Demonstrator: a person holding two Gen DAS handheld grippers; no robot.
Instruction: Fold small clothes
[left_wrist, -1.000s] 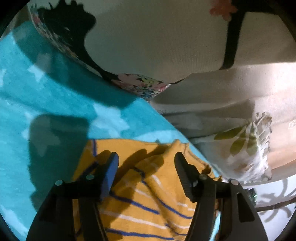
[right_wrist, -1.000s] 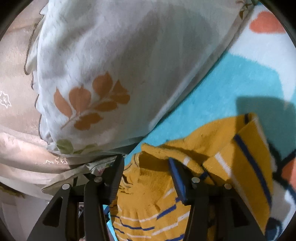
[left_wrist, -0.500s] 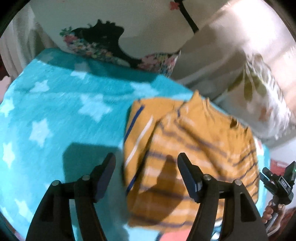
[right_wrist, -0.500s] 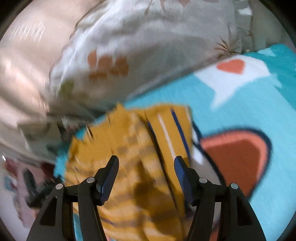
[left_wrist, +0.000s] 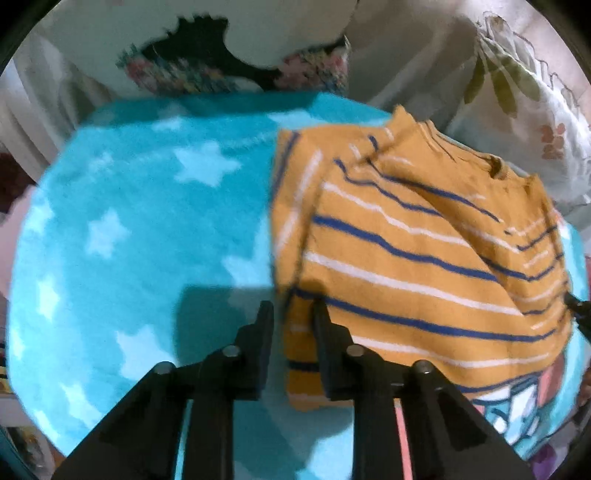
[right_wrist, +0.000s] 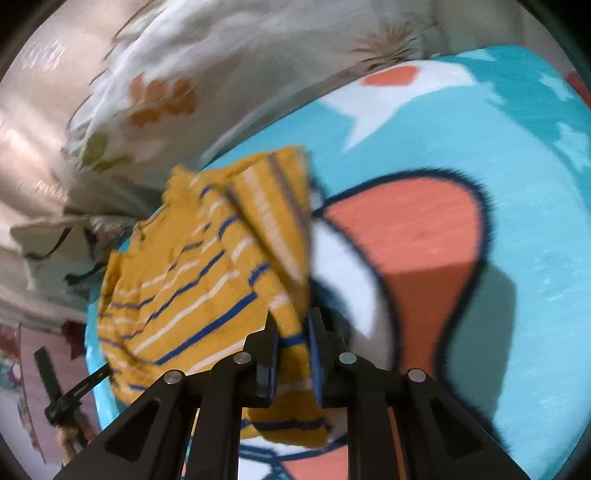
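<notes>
A turquoise blanket (left_wrist: 140, 229) with pale stars and an orange-and-white cartoon figure covers the bed. Pillows (right_wrist: 229, 74) with leaf prints lie along its far edge. On the blanket, just beside the pillows, lies the mustard sweater (left_wrist: 424, 240) with blue and white stripes, one side folded over the body. The right gripper (right_wrist: 291, 332) has its jaws clenched on the sweater's edge, cloth pinched between them. The left gripper (left_wrist: 291, 325) has its jaws narrowed around the folded lower corner of the sweater; whether they pinch it, I cannot tell.
</notes>
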